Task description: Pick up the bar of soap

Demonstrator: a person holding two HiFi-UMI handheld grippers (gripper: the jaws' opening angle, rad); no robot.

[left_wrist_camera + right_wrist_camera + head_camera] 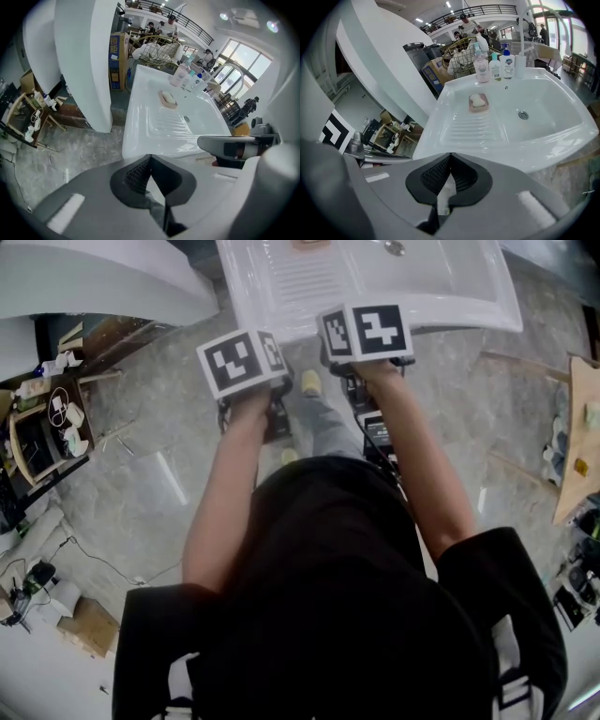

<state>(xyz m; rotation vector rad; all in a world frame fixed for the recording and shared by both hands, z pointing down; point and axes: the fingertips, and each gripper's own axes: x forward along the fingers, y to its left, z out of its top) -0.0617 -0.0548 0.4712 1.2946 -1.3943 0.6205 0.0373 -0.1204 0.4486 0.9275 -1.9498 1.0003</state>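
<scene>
White ceramic sink (543, 123) fills my view. The bar of soap (477, 99) sits in a pink dish (479, 108) on its deck, above the ribbed drainboard and in front of three bottles (495, 66). My left gripper (149, 157) and right gripper (450, 155) are both clenched on nothing, well apart from the soap, which looks whitish, I think.

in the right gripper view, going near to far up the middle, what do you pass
right gripper, shut → ribbed drainboard → bar of soap in its dish → row of bottles at the back edge
</scene>
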